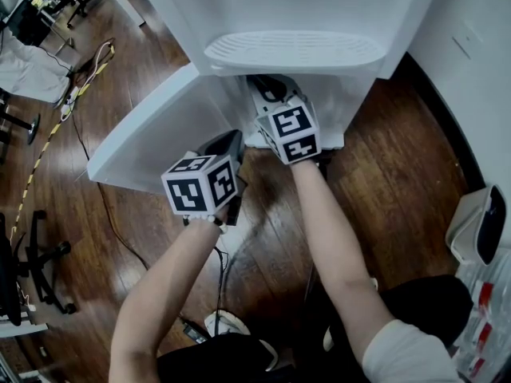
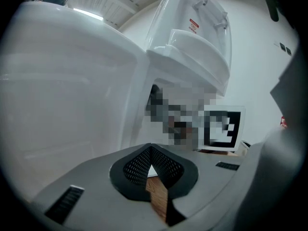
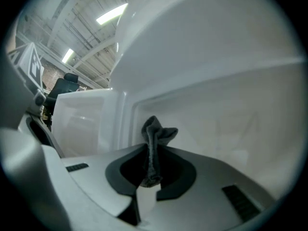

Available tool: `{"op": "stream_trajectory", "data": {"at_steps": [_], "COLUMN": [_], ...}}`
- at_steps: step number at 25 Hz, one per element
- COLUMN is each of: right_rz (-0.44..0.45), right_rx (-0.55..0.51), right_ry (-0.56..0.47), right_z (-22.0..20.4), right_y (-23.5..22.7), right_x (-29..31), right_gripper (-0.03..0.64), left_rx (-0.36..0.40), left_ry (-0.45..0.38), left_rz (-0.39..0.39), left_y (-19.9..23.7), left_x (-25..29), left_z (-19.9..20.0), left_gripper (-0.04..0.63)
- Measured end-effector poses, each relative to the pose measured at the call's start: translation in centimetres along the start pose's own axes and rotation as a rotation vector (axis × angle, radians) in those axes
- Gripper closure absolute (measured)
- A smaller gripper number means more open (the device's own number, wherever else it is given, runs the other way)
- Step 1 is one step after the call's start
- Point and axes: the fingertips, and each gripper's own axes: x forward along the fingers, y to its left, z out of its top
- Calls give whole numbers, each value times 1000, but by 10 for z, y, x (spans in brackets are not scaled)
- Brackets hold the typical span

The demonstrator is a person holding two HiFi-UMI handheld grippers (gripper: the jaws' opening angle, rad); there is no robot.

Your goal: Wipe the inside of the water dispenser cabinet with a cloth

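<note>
Head view: two grippers at one water dispenser, the right gripper reaching inside its open cabinet, the left gripper outside. Left gripper view: jaws pressed together, empty. Right gripper view: jaws pinch one grey cloth, which bunches above their tips.

Ahead of the right gripper the cabinet's back wall stands close, and the dispenser's drip shelf overhangs it — little room forward or upward. The bunched cloth fills the gap between its jaws. To its left the open door juts out as a long barrier. The left gripper sits just beside the door's inner face, jaws together. Behind both grippers the wood floor lies open — only a thin cable crosses it, left of the left gripper.
</note>
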Motion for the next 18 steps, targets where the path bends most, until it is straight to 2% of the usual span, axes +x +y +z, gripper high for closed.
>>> {"op": "stream_trajectory", "data": {"at_steps": [5,18], "right_rz": [-32,8], "right_rx": [71,44], "right_ry": [149,488], "right_z": [-60,-162], "right_y": [-7,7], "right_x": [2,12], "right_gripper": [583,581], "left_rx": [-15,-36], "left_ry": [6,22], "left_rz": [-6,-12], "left_y": [-1,1], "left_x": [2,10], "left_z": [-3,-12], "left_gripper": [607,607]}}
